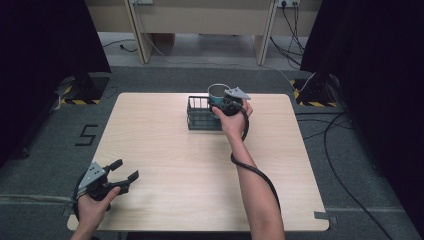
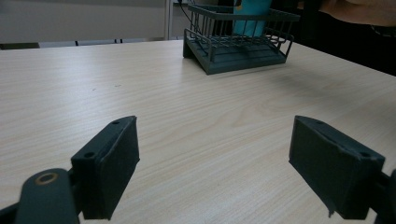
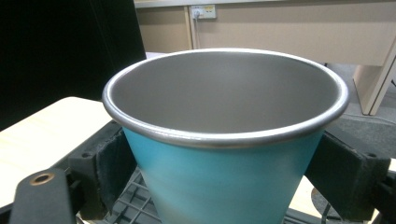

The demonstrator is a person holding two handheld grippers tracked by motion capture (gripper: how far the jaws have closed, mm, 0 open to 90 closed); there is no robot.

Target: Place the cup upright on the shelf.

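Right now the right gripper (image 1: 226, 104) sits at the far-centre of the wooden table (image 1: 165, 150), jaws pressed on both sides of a teal cup (image 3: 224, 158) w/ a metal rim & grey inside, so it's clamped on the cup. Cup is upright, over the right part of a dark wire basket (image 1: 202, 116); in the right gripper view basket grid shows just under the cup, but can't tell if the cup bottom touches it. Left gripper (image 1: 121, 172) is at the near-left corner, well apart from the basket, jaws spread wide w/ nothing btwn them, bare tabletop underneath. Left gripper view has basket (image 2: 238, 44) & cup (image 2: 252, 16) far ahead.
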